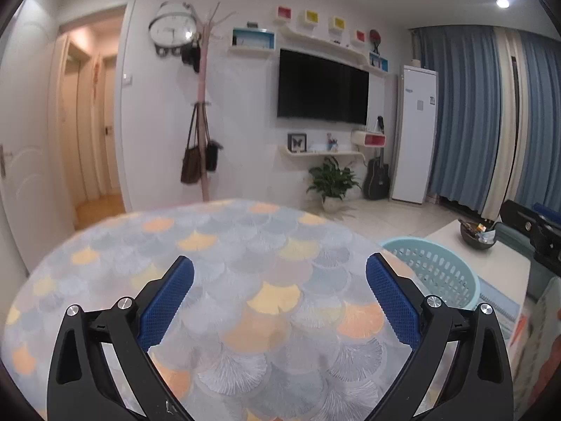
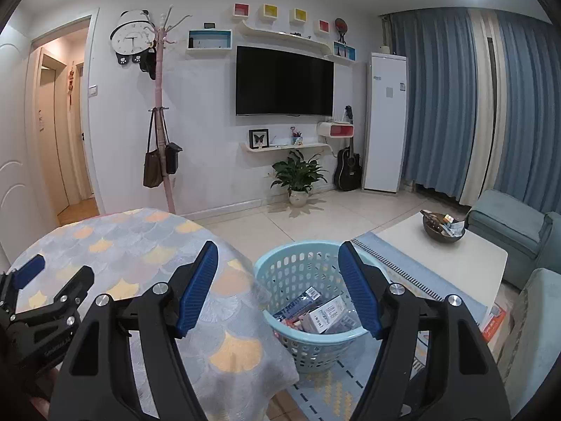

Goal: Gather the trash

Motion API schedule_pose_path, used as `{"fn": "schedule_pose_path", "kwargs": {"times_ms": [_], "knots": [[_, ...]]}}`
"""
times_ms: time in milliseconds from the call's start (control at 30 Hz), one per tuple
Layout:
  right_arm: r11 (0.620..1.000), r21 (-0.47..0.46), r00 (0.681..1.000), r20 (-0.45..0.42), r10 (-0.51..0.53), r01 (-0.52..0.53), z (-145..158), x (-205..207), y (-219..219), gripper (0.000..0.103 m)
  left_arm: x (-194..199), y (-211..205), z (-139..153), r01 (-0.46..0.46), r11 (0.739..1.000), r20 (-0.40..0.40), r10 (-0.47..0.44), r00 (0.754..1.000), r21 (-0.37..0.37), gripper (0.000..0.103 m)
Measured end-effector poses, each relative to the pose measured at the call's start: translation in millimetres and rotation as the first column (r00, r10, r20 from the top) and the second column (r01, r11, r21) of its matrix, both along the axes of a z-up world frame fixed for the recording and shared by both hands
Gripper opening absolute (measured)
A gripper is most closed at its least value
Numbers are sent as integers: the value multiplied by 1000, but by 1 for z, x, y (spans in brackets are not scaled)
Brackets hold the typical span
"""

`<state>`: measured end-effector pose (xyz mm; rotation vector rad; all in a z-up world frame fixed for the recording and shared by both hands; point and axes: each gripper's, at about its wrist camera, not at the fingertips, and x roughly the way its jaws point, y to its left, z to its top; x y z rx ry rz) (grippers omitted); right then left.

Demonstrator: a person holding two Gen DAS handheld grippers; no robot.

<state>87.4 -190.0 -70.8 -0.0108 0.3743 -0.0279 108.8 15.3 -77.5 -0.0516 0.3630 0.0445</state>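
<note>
A light blue plastic basket (image 2: 301, 270) stands on the floor right of the round table and holds several boxes and packets of trash (image 2: 317, 312). My right gripper (image 2: 278, 266) is open and empty, held above the basket's near rim. My left gripper (image 1: 279, 273) is open and empty over the round table with the fan-pattern cloth (image 1: 245, 245). In the left wrist view the basket (image 1: 438, 266) shows past the table's right edge. The left gripper also shows in the right wrist view (image 2: 52, 273) over the table's left side (image 2: 122, 245).
A white coffee table (image 2: 452, 256) with a dark bowl (image 2: 442, 227) stands to the right on a striped rug (image 2: 396, 266). A blue-grey sofa (image 2: 508, 224) is at far right. A coat stand (image 2: 161, 105), potted plant (image 2: 298, 179) and guitar (image 2: 347, 168) line the far wall.
</note>
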Motion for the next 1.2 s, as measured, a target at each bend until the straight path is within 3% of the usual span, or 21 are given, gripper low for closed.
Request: {"fn": "schedule_pose_path", "kwargs": {"times_ms": [133, 1200], "knots": [[1000, 16, 1000, -7, 3, -2, -6, 0, 4, 67, 2, 6, -3, -1, 999, -15, 1, 1000, -33, 96], [999, 24, 998, -37, 44, -43, -17, 6, 14, 72, 4, 6, -7, -6, 999, -27, 5, 1000, -35, 96]]}}
